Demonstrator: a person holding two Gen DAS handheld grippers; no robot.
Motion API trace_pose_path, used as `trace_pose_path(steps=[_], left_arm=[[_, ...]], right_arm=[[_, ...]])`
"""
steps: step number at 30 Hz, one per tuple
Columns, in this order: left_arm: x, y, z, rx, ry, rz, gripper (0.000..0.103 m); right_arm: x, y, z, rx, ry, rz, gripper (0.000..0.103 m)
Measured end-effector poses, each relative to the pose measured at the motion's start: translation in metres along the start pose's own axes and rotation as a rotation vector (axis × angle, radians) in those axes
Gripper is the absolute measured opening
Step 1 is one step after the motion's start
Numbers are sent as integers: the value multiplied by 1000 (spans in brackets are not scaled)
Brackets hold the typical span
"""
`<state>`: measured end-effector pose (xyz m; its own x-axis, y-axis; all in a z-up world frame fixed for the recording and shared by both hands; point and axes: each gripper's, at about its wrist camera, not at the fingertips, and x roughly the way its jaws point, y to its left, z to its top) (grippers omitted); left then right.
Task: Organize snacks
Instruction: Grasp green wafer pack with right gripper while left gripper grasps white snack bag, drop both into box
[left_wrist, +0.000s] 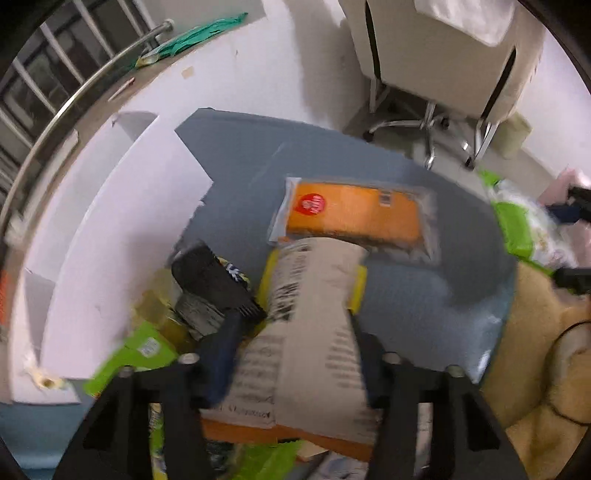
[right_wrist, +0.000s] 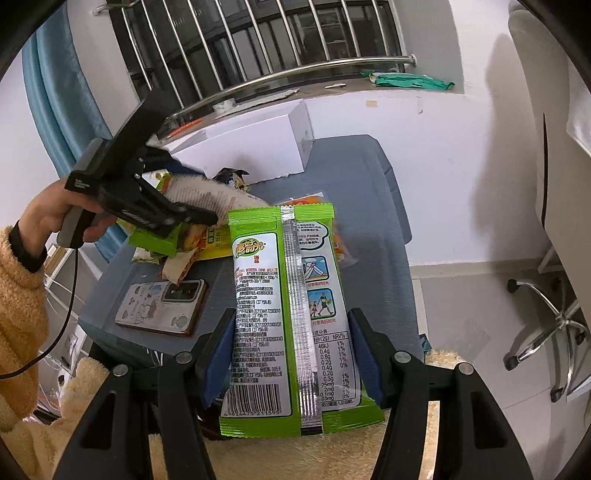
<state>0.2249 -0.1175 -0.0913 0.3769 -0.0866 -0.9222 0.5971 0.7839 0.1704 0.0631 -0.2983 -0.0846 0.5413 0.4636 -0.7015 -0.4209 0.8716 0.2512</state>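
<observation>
My left gripper (left_wrist: 291, 321) is shut on a beige printed snack packet (left_wrist: 314, 332) with yellow edges, held above the grey table (left_wrist: 424, 295). An orange packet (left_wrist: 354, 218) lies flat on the table just beyond it. My right gripper (right_wrist: 291, 321) is shut on a green and white snack packet (right_wrist: 291, 314), held upright above the table's near edge. In the right wrist view the left gripper (right_wrist: 218, 218) shows at the left with the beige packet (right_wrist: 207, 195), above a pile of snack packets (right_wrist: 184, 243).
A white box (right_wrist: 258, 147) stands at the table's back by the window sill. A phone (right_wrist: 162, 306) in a patterned case lies at the table's near left. An office chair (right_wrist: 546, 325) stands to the right. Green and yellow packets (left_wrist: 144, 350) lie under the left gripper.
</observation>
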Motion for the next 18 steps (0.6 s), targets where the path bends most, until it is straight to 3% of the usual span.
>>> trace_pose_path(steps=[3, 5, 11, 15, 18], left_arm=[[-14, -1, -9, -34, -60, 31, 44], [-26, 2, -17, -81, -114, 12, 44], [-90, 18, -56, -241, -364, 7, 43], [-138, 41, -89, -382, -538, 92, 43], [-160, 69, -108, -500, -625, 169, 43]], right_arm=[[0, -1, 0, 3, 1, 0, 64], [1, 0, 0, 4, 1, 1, 64], [-1, 5, 5, 0, -18, 4, 64], [-3, 9, 19, 22, -60, 21, 64], [0, 16, 37, 25, -86, 34, 64]])
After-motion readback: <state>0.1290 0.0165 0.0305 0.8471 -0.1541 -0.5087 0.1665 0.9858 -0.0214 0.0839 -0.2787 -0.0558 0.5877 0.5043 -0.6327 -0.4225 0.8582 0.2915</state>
